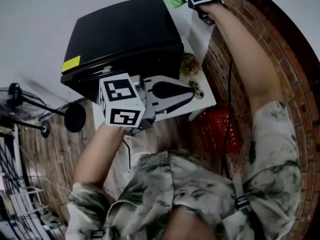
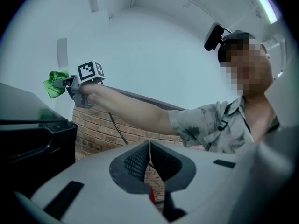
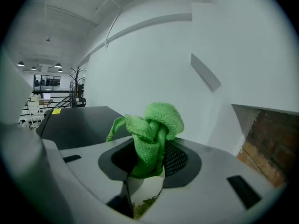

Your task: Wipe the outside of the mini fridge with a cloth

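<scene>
Pinches a bunched green cloth [image 3: 156,122] in the right gripper [image 3: 148,167], raised off the far right corner of the black mini fridge [image 1: 125,34] on the white desk [image 1: 205,100]. Puts the fridge's top down and leftward of those jaws. Holds the left gripper [image 2: 149,158] pressed together on nothing, at the fridge's front. Likely wants a leftward, downward reach.

Head cam steeply down over mini fridge [image 1: 125,39]; L cam faces person [image 2: 219,120]; R cam shares fridge top.
</scene>
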`<state>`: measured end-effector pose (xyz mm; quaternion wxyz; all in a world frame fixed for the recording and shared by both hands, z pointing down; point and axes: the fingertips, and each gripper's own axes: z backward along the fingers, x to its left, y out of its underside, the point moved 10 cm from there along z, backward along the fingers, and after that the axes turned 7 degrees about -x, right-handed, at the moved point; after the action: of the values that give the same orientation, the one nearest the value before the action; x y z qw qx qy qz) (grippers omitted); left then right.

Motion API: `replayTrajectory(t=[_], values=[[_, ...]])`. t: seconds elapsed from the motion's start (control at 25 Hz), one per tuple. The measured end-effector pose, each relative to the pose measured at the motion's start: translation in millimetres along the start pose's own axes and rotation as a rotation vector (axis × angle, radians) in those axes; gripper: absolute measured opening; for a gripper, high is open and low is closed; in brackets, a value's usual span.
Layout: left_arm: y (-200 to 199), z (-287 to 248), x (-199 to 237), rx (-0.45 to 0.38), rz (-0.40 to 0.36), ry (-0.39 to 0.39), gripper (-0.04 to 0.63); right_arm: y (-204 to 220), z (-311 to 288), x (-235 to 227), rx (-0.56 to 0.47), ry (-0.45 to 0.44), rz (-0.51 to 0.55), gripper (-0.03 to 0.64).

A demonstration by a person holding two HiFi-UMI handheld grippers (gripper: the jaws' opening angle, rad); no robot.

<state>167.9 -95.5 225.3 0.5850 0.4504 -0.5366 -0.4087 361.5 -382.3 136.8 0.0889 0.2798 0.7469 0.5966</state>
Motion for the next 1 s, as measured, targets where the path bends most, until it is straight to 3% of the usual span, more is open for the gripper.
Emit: replayTrajectory(t=[0.4, 0.6, 0.8, 1.0], values=[[21, -35, -19, 0.035, -0.033, 0.092, 0.028, 43, 45, 3, 0.000, 0.018, -0.050, 0.150], [30, -59, -17, 0.029, -0.035, 0.099, 0.028, 68, 51, -1, -0.015, 0.025, -0.077, 0.150], [46, -91, 5, 0.013, -0.005, 0.072, 0.028, 92, 24, -16, -0.056, -0.026, -0.112, 0.150], [46, -125, 29, -0.011, -0.009, 0.020, 0.028, 94, -17, -28, -0.104, -0.133, -0.119, 0.150]])
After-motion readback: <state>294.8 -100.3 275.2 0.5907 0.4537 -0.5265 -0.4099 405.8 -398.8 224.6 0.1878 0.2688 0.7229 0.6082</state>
